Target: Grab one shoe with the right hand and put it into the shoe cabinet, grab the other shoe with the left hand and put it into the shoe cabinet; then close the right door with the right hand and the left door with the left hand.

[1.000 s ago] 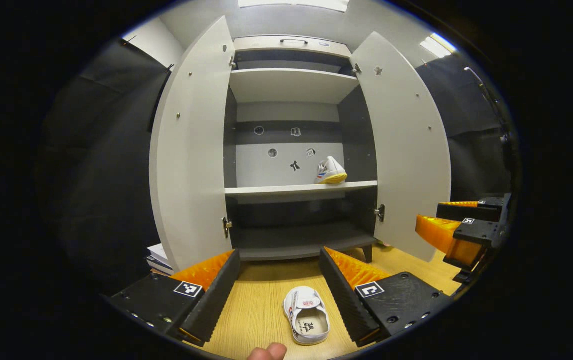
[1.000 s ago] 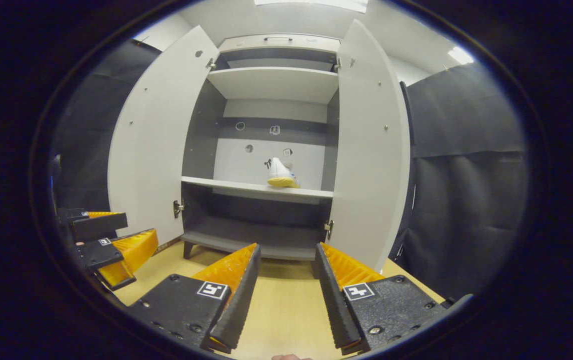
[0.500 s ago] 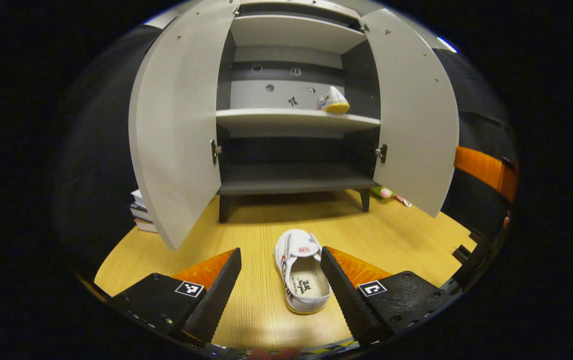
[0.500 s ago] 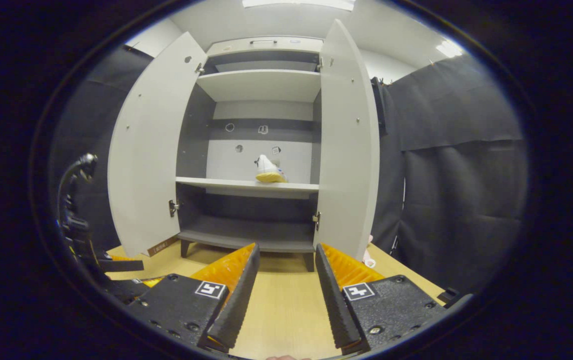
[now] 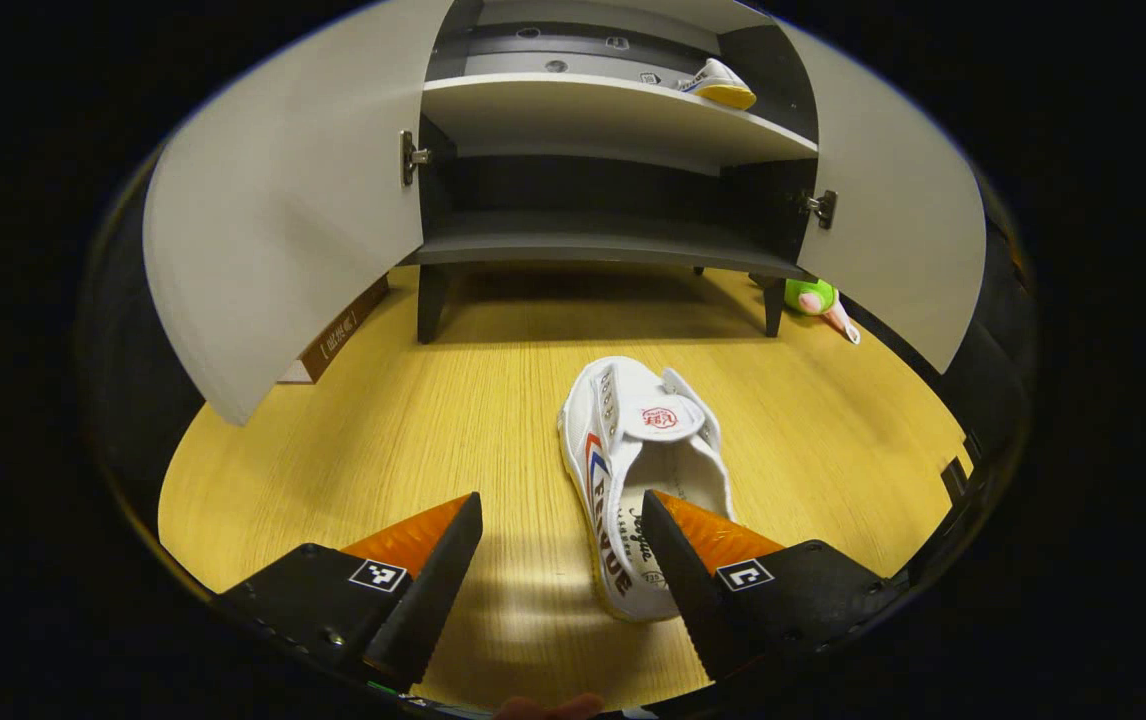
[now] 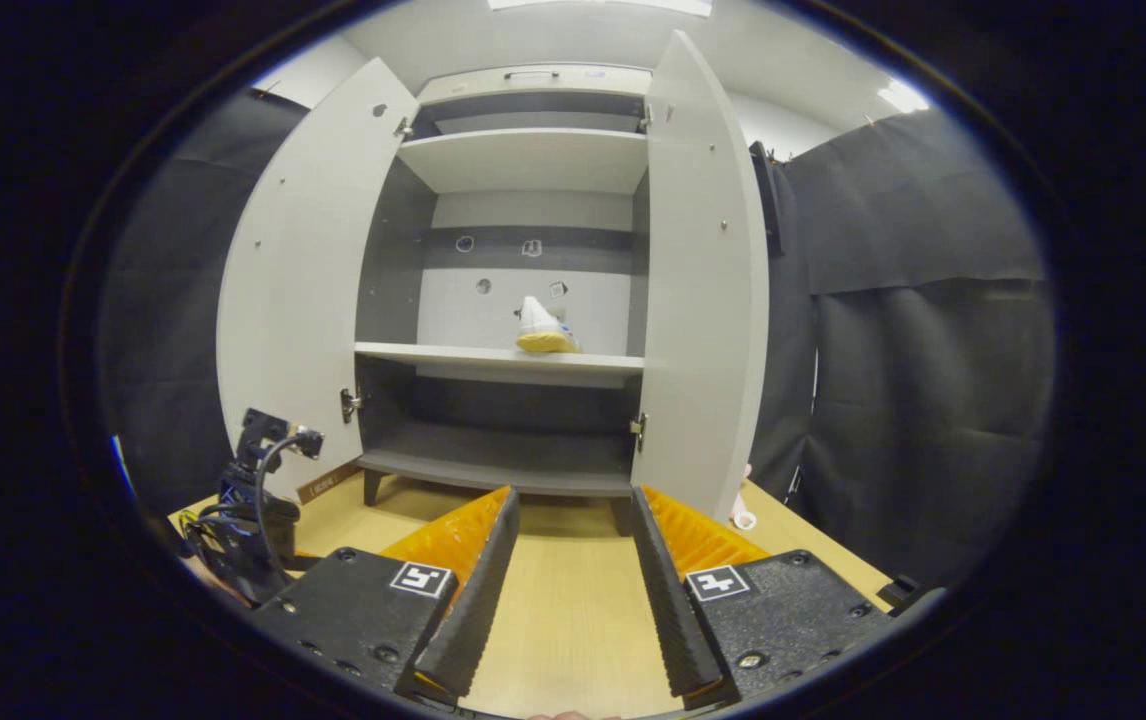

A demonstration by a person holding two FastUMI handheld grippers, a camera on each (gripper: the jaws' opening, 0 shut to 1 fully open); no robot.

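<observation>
A white slip-on shoe [image 5: 645, 470] lies on the wooden floor, toe toward the cabinet. My left gripper [image 5: 561, 560] hangs open just above its heel; the right finger covers the heel's right side and the left finger stands over bare floor. The shoe cabinet [image 5: 603, 120] stands ahead with both doors swung wide. A second white shoe with a yellow sole [image 6: 543, 332] rests on the middle shelf [image 6: 498, 358], toward the right. My right gripper [image 6: 565, 560] is open and holds nothing, facing the cabinet from farther back. The left gripper's body [image 6: 253, 500] shows low at the left.
The left door [image 5: 278, 210] and the right door [image 5: 893, 240] flank the opening. A green and pink toy [image 5: 818, 300] lies on the floor by the cabinet's right leg. A brown box [image 5: 333, 335] lies behind the left door. Black cloth [image 6: 923, 400] hangs at the right.
My left gripper has tilted down and dropped toward the floor shoe, which now sits large between its fingers. The right gripper has barely shifted.
</observation>
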